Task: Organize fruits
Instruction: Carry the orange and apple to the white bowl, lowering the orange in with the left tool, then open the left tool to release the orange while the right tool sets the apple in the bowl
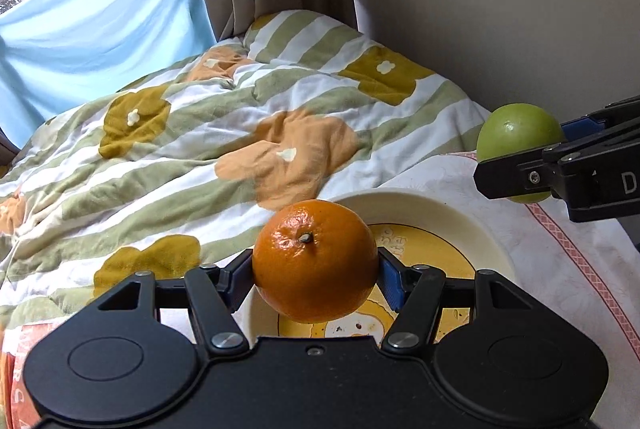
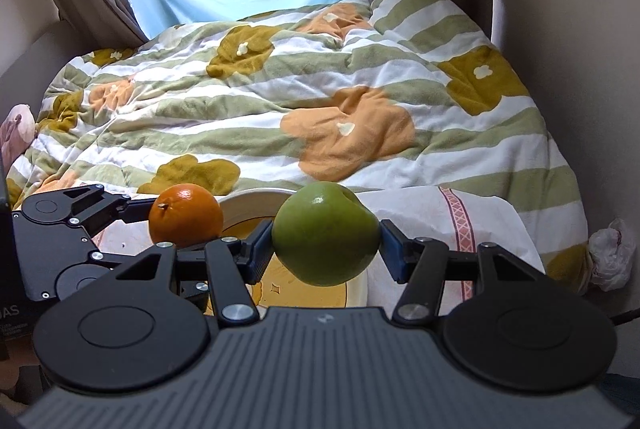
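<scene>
Here the left tongs [image 1: 316, 275] pinch an orange [image 1: 315, 261] above a cream plate [image 1: 460, 225], while the right tongs [image 2: 325, 249] pinch a green apple [image 2: 325, 239] beside it, over the bed's floral quilt [image 2: 280, 89].

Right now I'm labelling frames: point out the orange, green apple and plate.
orange [image 1: 316, 261], left wrist view, front skin.
green apple [image 2: 325, 239], right wrist view, middle.
plate [image 1: 476, 229], left wrist view, cream rim.
</scene>
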`<control>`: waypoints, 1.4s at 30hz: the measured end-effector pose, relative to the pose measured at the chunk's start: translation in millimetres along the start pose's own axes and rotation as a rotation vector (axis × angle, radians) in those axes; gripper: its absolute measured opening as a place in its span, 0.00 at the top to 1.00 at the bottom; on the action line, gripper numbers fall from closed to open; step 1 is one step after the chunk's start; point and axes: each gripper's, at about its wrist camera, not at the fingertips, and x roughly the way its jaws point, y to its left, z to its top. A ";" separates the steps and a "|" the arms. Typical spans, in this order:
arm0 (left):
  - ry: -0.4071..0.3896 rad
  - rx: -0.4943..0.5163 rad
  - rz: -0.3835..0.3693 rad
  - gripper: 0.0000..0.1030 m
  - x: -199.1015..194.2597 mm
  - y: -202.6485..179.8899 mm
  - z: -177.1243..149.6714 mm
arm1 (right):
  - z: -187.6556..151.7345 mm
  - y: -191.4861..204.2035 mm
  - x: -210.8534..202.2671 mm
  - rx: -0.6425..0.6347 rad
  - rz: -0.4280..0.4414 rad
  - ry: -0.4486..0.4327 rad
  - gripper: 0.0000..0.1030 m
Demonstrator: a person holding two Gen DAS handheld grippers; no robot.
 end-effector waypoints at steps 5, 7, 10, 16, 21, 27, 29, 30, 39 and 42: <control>0.042 0.022 0.014 0.35 29.8 -9.7 -1.6 | -0.2 -8.0 26.3 0.001 0.030 0.036 0.31; 0.050 0.033 0.017 0.35 35.2 -13.9 -1.7 | -0.7 -9.3 31.6 -0.001 0.036 0.048 0.31; 0.061 0.055 0.020 0.34 40.4 -17.3 -0.8 | -0.2 -12.0 36.5 0.000 0.047 0.057 0.31; 0.030 0.073 0.017 0.06 33.8 -18.0 4.1 | -0.2 -16.7 41.1 0.006 0.049 0.066 0.31; 0.030 0.104 0.038 0.06 15.0 -18.6 -3.8 | -1.4 -18.1 41.0 -0.004 0.060 0.073 0.31; 0.037 0.073 0.043 0.06 -1.6 -11.3 -16.4 | -0.7 -15.0 45.1 -0.034 0.079 0.075 0.31; 0.041 0.052 0.044 0.06 -4.8 -8.8 -19.4 | -0.7 -10.5 48.5 -0.070 0.086 0.070 0.31; 0.043 0.040 0.044 0.06 -6.2 -7.3 -20.4 | -1.0 -8.5 50.7 -0.085 0.094 0.067 0.31; 0.014 -0.021 0.068 0.06 -27.9 2.1 -28.3 | -10.5 5.9 76.8 -0.268 0.089 0.068 0.31; 0.011 -0.039 0.078 0.06 -31.6 4.2 -31.7 | -16.7 11.7 80.3 -0.322 0.133 0.065 0.31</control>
